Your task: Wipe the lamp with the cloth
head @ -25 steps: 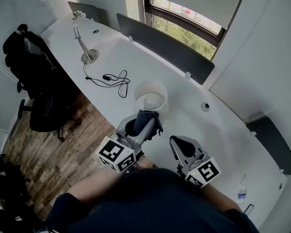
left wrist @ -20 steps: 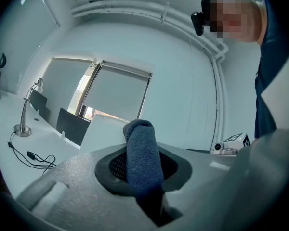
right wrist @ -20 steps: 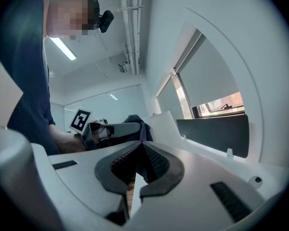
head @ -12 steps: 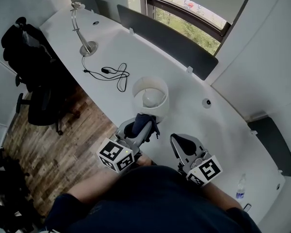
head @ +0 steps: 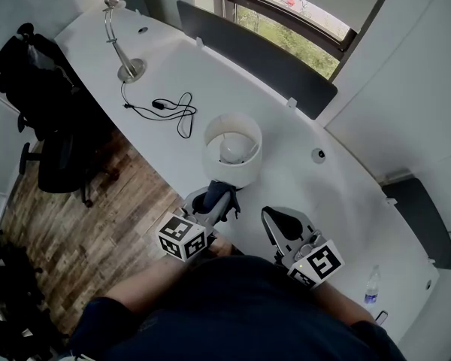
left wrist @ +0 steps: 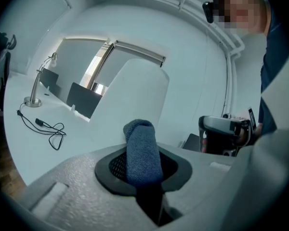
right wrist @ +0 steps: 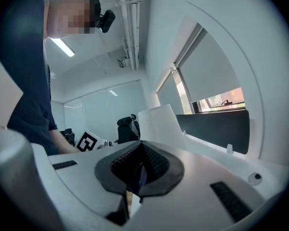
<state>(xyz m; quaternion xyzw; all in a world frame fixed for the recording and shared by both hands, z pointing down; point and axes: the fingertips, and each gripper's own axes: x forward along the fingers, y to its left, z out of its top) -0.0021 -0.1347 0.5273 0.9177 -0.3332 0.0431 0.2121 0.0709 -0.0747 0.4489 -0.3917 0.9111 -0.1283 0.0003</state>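
At the left edge of the head view, a dark office chair (head: 52,164) is being observed on the wooden floor beside the white desk (head: 338,194). In the upper left of the frame, a slim metal desk lamp (head: 116,40) is being carried by the desk, with a black cable (head: 165,110) lying coiled just below it. At centre frame, the lamp (head: 231,150), with its white shade, is being supported upright on the desk near the front edge. Directly below it, the left gripper (head: 210,205) is being held up towards the shade, and the dark blue cloth (left wrist: 140,138) is being clamped between its closed jaws, the free end of the cloth standing up in front of the shade; contact between cloth and shade cannot be confirmed. To the right, at lower centre, the right gripper (right wrist: 140,170) is being held near the lamp but apart from it, its jaws being kept together with nothing between them. At the lower right, a water bottle (head: 371,286) is being noted on the desk.
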